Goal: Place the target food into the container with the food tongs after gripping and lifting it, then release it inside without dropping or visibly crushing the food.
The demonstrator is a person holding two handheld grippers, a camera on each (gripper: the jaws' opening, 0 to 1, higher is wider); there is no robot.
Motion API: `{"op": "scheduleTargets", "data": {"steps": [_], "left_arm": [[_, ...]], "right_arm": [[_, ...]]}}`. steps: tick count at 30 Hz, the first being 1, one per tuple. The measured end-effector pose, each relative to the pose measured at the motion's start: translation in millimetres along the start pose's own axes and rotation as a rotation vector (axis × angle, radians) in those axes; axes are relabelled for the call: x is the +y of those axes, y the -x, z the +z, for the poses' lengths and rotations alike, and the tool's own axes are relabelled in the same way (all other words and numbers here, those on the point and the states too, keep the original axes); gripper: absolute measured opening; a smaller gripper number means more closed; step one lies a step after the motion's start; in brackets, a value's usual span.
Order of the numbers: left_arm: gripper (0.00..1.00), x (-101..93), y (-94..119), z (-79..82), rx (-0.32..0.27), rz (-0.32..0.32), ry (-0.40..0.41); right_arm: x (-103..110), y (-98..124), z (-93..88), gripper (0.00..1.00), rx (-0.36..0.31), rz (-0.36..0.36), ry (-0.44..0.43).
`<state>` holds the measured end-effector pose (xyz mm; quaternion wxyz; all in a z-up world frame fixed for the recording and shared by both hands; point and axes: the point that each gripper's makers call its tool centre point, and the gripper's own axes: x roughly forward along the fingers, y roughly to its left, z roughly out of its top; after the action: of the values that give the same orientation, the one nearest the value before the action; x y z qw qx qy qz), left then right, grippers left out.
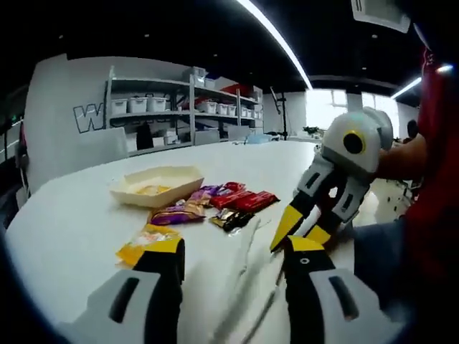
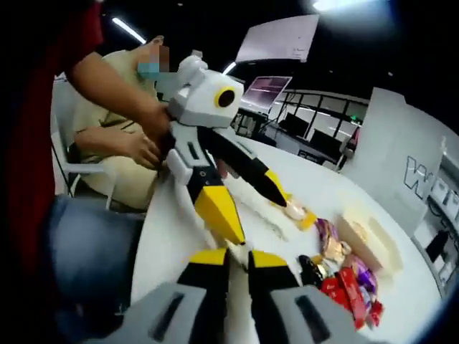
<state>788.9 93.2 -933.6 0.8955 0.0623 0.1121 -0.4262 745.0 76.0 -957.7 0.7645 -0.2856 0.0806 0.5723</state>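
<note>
The white counter (image 1: 79,222) carries a cream container (image 1: 156,185) with wrapped snacks (image 1: 215,204) just beside it. The food tongs (image 1: 252,276) lie between my jaws. My left gripper (image 1: 233,251) is wide open, empty; my right gripper (image 2: 239,259) nearly closed, holding nothing.

White table (image 1: 64,222), rounded edge, carries all items. Cream paper food tray (image 1: 158,185) sits toward far side, w/ yellowish food inside. Just beside tray: cluster of wrapped snacks: purple packet (image 1: 176,213), red packets (image 1: 247,201), dark/gold packet (image 1: 231,219). Yellow-orange packet (image 1: 143,240) lies nearer, apart from cluster. Metal food tongs (image 1: 247,279) lie flat on tabletop, next to packets.
</note>
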Motion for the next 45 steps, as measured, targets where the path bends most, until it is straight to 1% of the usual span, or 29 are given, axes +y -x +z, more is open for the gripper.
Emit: {"op": "scheduleTargets", "data": {"steps": [2, 4, 6, 8, 10, 12, 15, 16, 17, 20, 21, 22, 25, 28, 30, 32, 33, 34, 35, 36, 37, 38, 39, 40, 42, 43, 44, 45], "left_arm": [[0.58, 1.9, 1, 1.6, -0.002, 0.006, -0.017], [0.57, -0.8, 2, 2.2, 0.004, -0.018, -0.02], [0.58, -0.2, 3, 0.1, 0.019, -0.019, -0.046], [0.57, 0.4, 5, -5.2, 0.049, -0.028, -0.097], [0.56, 2.4, 7, -9.8, 0.07, -0.03, -0.123], [0.56, 5.7, 8, -13.1, 0.082, -0.028, -0.134], [0.53, 7.6, 8, -21.2, 0.123, -0.043, -0.159], [0.53, 8.7, 7, -24.7, 0.141, -0.047, -0.179], [0.52, 5.8, 7, -23.7, 0.13, -0.053, -0.155], [0.49, 7.3, 7, -24.3, 0.133, -0.069, -0.167], [0.48, 10.7, 6, -24.3, 0.134, -0.074, -0.17], [0.49, 12.3, 6, -24.8, 0.133, -0.078, -0.169], [0.52, 16.2, 5, -25.8, 0.139, -0.085, -0.128], [0.51, 14.0, 5, -26.2, 0.141, -0.096, -0.121], [0.51, 12.6, 6, -26.6, 0.139, -0.104, -0.126], [0.51, 10.3, 9, -27.6, 0.14, -0.118, -0.125], [0.51, 9.7, 11, -27.8, 0.14, -0.121, -0.123], [0.51, 8.7, 13, -28.3, 0.139, -0.128, -0.121], [0.51, 8.9, 16, -26.1, 0.121, -0.131, -0.123], [0.51, 9.0, 17, -25.3, 0.114, -0.135, -0.114], [0.51, 8.0, 19, -23.9, 0.104, -0.14, -0.09], [0.52, 6.6, 20, -20.9, 0.082, -0.148, -0.051], [0.52, 6.4, 21, -15.6, 0.049, -0.153, -0.02], [0.53, 6.6, 22, -11.7, 0.025, -0.154, 0.003], [0.54, 8.8, 25, -5.3, -0.013, -0.155, 0.033], [0.54, 7.7, 27, -1.3, -0.031, -0.163, 0.046], [0.55, 5.9, 28, 5.9, -0.061, -0.176, 0.066], [0.55, 3.7, 29, 12.4, -0.084, -0.186, 0.078]], "right_arm": [[0, 0, 3.6, 0.0, -0.002, -0.008, 0.021], [-2, 1, 4.0, 0.0, -0.008, -0.003, 0.018], [-3, 2, 4.2, 0.0, -0.013, 0.006, 0.01], [-2, 3, 4.0, 0.0, -0.019, 0.03, -0.015], [0, 4, 4.7, 0.0, -0.024, 0.054, -0.038], [1, 5, 3.9, 0.0, -0.029, 0.077, -0.09], [0, 6, 3.1, 0.0, -0.03, 0.077, -0.093], [0, 6, 2.5, 0.0, -0.03, 0.075, -0.098], [0, 6, 2.3, 0.0, -0.029, 0.069, -0.099], [-3, 6, 1.1, 0.0, -0.024, 0.051, -0.105], [-4, 7, 0.3, 0.0, -0.02, 0.043, -0.108], [-4, 6, 0.2, 0.0, -0.018, 0.047, -0.11], [-5, 4, 4.7, 0.0, -0.023, 0.046, -0.108], [-2, -4, 9.7, 0.02, -0.019, 0.07, -0.107], [2, -12, 8.9, 0.04, 0.002, 0.091, -0.095], [2, -17, 4.0, 0.03, 0.032, 0.104, -0.084], [0, -18, 1.4, 0.0, 0.043, 0.096, -0.074], [-1, -19, 2.4, 0.0, 0.04, 0.1, -0.079], [4, -17, 1.8, 0.0, 0.043, 0.135, -0.153], [0, -18, 3.6, 0.0, 0.027, 0.124, -0.148], [2, -16, 2.1, 0.0, 0.022, 0.137, -0.131], [9, -14, 6.6, 0.0, -0.02, 0.194, -0.115], [13, -11, 10.5, 0.0, -0.045, 0.214, -0.153], [11, -7, 15.7, 0.0, -0.083, 0.204, -0.195], [9, -2, 20.5, 0.0, -0.119, 0.202, -0.214], [9, 3, 26.0, 0.0, -0.154, 0.209, -0.244], [8, 5, 29.9, 0.0, -0.179, 0.209, -0.264], [9, 10, 36.1, 0.0, -0.215, 0.227, -0.294]]}}
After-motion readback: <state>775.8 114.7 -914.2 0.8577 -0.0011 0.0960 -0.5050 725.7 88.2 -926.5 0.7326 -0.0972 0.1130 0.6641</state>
